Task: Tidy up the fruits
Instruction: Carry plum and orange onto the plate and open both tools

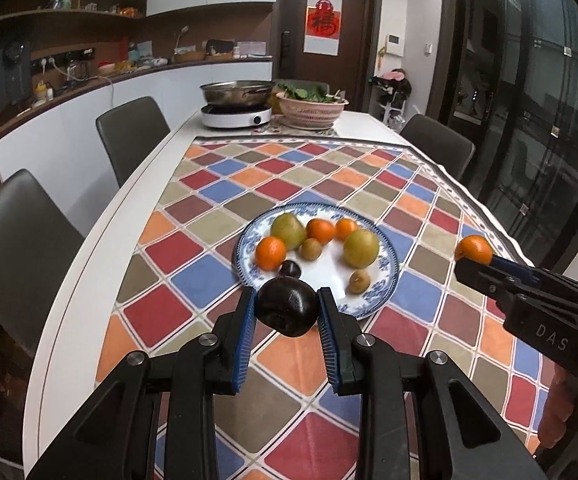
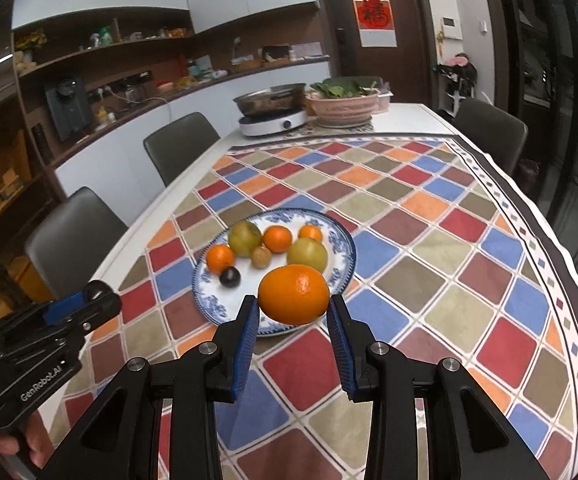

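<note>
1. Left gripper (image 1: 287, 312) clenched on a dark plum (image 1: 287, 306), blue pads pressing both sides; fruit is lifted over the plate's 6 o'clock rim.
2. Right gripper (image 2: 293, 312) clenched on a mandarin (image 2: 293, 294), held above the plate's 5 o'clock edge; in the left view it sits at 3 o'clock of the plate, clear of it.
3. Blue-and-white patterned plate (image 1: 389, 280) lies on the checked tablecloth (image 1: 225, 192), nearer the cloth's left side.
4. On the plate: two green-yellow round fruits (image 1: 361, 248), three small mandarins (image 1: 271, 253), two small brownish fruits (image 1: 359, 282), one small dark plum (image 1: 290, 269). Bare white patch at the plate's middle to 5 o'clock.
5. Open room: wide stretch of empty cloth from 12 to 3 o'clock of the plate, and more at 6 o'clock under the grippers.
6. Edges: white table (image 1: 89, 264) edge runs close at 9 o'clock of the plate; the cloth's bordered hem drops off the table at 3 o'clock.
7. Far end, 12 o'clock: steel pot (image 1: 236, 93) on a white induction cooker (image 1: 236, 117), pink basket of greens (image 1: 311, 109) just beside it.
8. Grey chairs (image 1: 133, 136) line the left side; one more at the far right.
9. Writing: "DAS" on the right gripper body, "GenRobot.AI" on the left gripper body; red poster (image 1: 321, 22) on the door carries a Chinese character, too blurred to read for sure.
</note>
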### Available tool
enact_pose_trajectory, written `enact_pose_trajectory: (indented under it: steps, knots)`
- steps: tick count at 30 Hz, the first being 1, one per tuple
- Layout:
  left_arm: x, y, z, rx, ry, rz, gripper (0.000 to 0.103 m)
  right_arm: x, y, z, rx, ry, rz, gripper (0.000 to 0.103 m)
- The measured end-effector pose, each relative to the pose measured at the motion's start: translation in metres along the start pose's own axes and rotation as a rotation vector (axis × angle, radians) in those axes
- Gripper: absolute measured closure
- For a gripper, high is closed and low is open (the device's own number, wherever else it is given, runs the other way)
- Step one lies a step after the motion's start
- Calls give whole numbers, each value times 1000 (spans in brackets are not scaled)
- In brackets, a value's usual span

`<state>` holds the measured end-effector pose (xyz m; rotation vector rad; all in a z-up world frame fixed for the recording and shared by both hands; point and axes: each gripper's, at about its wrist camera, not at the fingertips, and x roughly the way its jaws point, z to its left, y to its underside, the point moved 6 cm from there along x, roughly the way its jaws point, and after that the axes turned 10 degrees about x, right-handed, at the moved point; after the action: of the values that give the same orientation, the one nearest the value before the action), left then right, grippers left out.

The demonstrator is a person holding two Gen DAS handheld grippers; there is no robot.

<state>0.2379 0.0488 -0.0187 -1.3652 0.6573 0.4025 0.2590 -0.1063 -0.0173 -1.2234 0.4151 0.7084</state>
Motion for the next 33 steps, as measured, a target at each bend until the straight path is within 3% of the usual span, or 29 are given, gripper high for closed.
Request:
enact_pose_trajectory:
  steps: [13, 33]
  knots:
    - [11, -26, -16, 75, 37, -31, 73, 3, -26, 15, -65, -36, -18, 67]
    - [67, -52, -21, 174, 138, -24, 73, 60, -53, 28, -206, -68, 41, 67]
